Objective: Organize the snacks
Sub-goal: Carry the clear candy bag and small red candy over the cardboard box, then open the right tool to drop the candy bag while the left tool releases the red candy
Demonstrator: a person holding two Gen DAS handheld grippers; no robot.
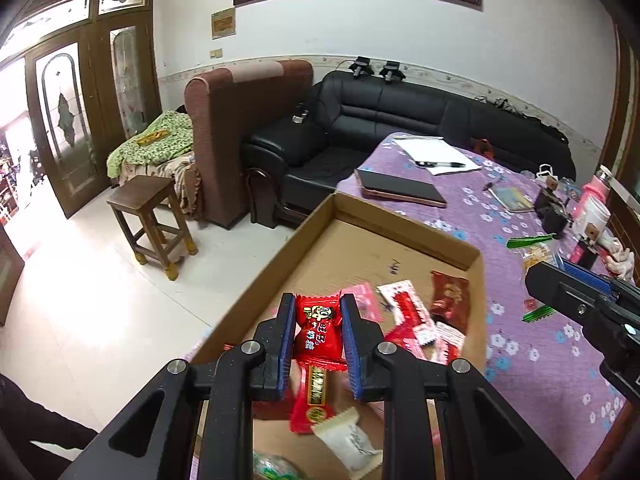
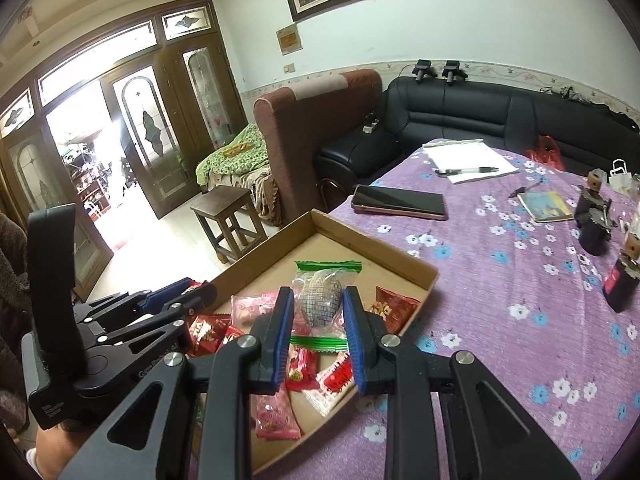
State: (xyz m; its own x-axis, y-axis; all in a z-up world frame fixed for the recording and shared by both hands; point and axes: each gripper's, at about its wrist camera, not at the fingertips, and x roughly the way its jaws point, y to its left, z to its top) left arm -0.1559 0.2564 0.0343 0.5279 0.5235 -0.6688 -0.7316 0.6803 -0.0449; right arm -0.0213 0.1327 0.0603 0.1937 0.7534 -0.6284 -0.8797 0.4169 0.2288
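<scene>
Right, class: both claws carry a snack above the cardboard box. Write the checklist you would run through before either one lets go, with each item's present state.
1. Left claw shut on the red milk-candy wrapper: ok.
2. Right claw shut on the clear green-edged packet holding a grey ball snack: ok.
3. Both snacks over the shallow brown cardboard box, not the purple flowered tablecloth: ok.
4. Bare box floor left for more snacks: ok.
5. Claws apart from each other: ok.
6. Height above the box: cannot tell.
</scene>
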